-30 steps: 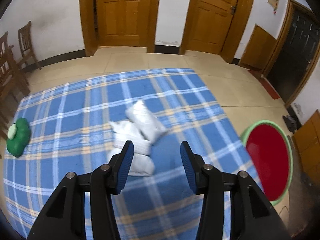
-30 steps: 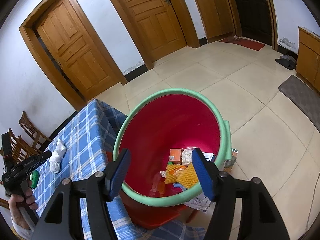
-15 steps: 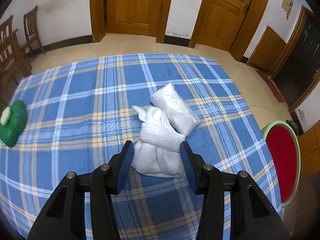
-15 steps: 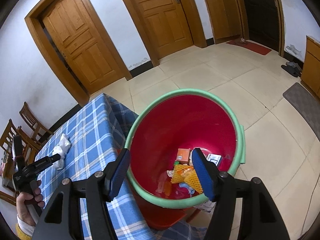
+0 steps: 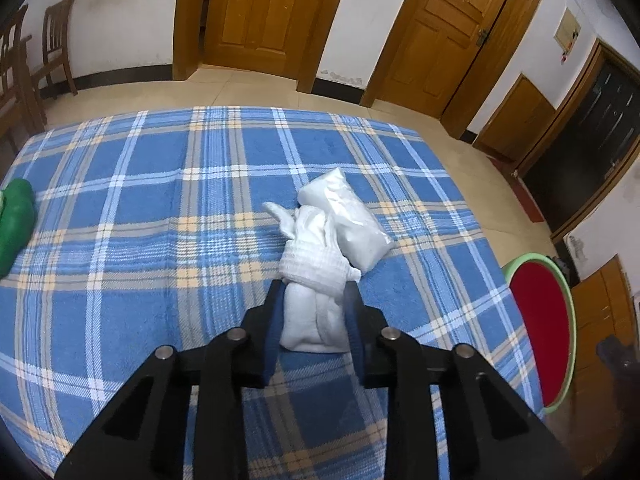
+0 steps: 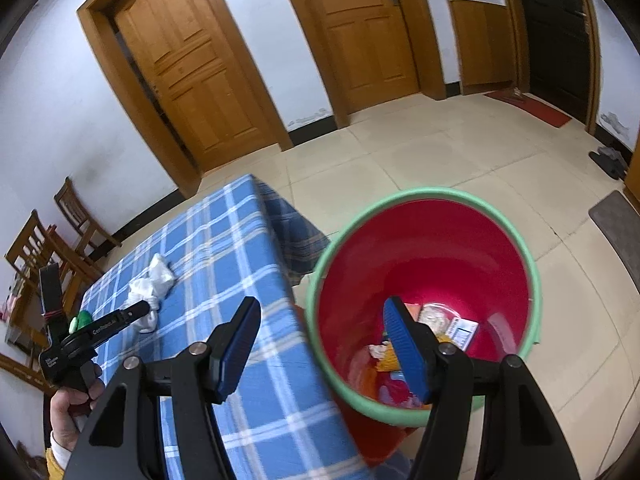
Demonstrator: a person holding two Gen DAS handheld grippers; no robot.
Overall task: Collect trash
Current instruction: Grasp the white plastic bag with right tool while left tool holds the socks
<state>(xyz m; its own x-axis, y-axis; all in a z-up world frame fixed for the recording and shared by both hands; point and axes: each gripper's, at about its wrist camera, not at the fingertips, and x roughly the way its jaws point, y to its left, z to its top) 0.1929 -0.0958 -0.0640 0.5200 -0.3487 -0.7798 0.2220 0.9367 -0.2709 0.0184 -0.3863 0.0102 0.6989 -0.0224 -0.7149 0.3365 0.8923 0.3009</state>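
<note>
A crumpled white foam wrap [image 5: 312,292] lies on the blue plaid tablecloth [image 5: 160,208], touching a white plastic packet [image 5: 346,218] behind it. My left gripper [image 5: 314,304] has its jaws closed in against both sides of the wrap's near end. In the right wrist view the left gripper [image 6: 150,312] meets the white wrap [image 6: 148,318]. My right gripper [image 6: 320,340] is open and empty, above the table's edge and the red bin with a green rim [image 6: 424,248], which holds several pieces of trash [image 6: 436,320].
A green object [image 5: 14,224] lies at the table's left edge. The bin [image 5: 540,328] stands on the floor off the table's right side. Wooden chairs [image 5: 52,44] stand at the far left wall. Doors line the back wall.
My left gripper has moved forward over the table and its jaws have closed onto the white wrap. My right gripper has drifted left and back from the bin, still open.
</note>
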